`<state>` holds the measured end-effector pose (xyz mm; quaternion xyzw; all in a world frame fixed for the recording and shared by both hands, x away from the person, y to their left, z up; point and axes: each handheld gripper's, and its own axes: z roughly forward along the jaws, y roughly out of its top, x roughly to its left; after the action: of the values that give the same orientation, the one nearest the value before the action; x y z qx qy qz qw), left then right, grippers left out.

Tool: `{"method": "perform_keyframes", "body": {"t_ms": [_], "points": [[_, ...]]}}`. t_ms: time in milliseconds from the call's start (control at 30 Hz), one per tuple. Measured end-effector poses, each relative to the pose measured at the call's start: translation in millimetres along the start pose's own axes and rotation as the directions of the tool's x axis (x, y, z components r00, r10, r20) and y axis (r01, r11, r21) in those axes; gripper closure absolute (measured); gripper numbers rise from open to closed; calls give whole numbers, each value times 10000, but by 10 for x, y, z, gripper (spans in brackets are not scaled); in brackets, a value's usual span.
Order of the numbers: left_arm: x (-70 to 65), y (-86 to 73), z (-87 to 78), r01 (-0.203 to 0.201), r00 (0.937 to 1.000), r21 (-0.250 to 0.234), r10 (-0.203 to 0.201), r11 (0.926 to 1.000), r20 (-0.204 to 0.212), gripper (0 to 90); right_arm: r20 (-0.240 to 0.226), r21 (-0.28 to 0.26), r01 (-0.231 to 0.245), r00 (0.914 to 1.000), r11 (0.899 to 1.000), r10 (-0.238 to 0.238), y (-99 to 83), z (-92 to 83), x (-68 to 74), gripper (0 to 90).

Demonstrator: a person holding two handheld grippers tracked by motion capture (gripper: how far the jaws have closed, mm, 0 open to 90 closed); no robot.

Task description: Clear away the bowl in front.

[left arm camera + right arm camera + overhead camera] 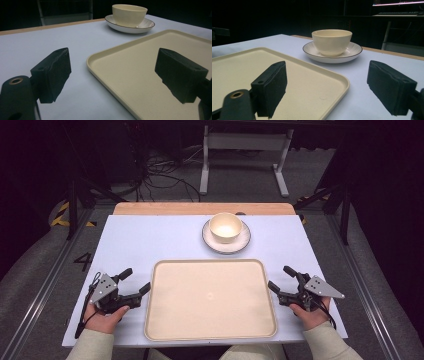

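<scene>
1. Tray (210,300), cream and bare, lies flat at the centre of the pale blue surface (150,237), toward the 6 o'clock edge, between the two grippers.
2. Left gripper (136,282) rests at the tray's 9 o'clock side, just beside its rim; its fingers (53,73) are spread apart with nothing between them, one over the surface and one over the tray's corner in the left gripper view.
3. Right gripper (281,278) sits at the tray's 3 o'clock side, near the rim; its fingers (272,88) likewise stand released and grasp nothing.
4. Bowl (225,227), cream, stands upright on a white saucer (243,240) with a dark rim, at the tray's 12 o'clock, close to it but apart.
5. Each gripper is held by a hand in a light sleeve (97,347) coming from 6 o'clock.
</scene>
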<state>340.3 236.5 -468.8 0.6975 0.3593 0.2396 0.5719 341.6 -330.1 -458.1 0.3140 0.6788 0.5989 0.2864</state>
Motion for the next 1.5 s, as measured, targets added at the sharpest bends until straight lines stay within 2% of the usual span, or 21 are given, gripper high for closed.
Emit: {"method": "perform_keyframes", "body": {"t_ms": [100,267,467,567,733,867,1167,1300,1500], "points": [[0,5,4,12,10000,102,-12,9999,16,134,-86,17,-24,10000,10000,24,0,2,-9,166],[4,22,21,407,9990,345,-413,9986,182,136,-157,126,67,9999,9999,-65,3,11,-1,166],[10,70,26,649,9978,144,-651,9978,158,134,-176,102,164,9997,9998,-162,2,7,9,164],[-11,138,67,800,9960,105,-804,9967,396,130,-185,123,167,9997,9998,-165,3,11,6,159],[-67,278,131,748,9953,-76,-742,9972,617,133,-194,87,110,9998,9999,-108,2,9,-1,152],[-110,400,199,487,9965,247,-503,9985,662,134,-232,188,-21,9997,9998,25,6,20,-12,152],[-190,755,328,101,9964,114,-110,9999,843,133,-440,152,-193,9988,9997,200,4,13,-40,126],[-199,921,413,135,9937,-55,-128,9999,1116,133,-454,164,-109,9989,9998,116,5,15,-31,112],[-216,1043,544,164,9917,-120,-147,9998,1276,134,-687,141,-136,9975,9998,146,3,12,-43,87]]}}
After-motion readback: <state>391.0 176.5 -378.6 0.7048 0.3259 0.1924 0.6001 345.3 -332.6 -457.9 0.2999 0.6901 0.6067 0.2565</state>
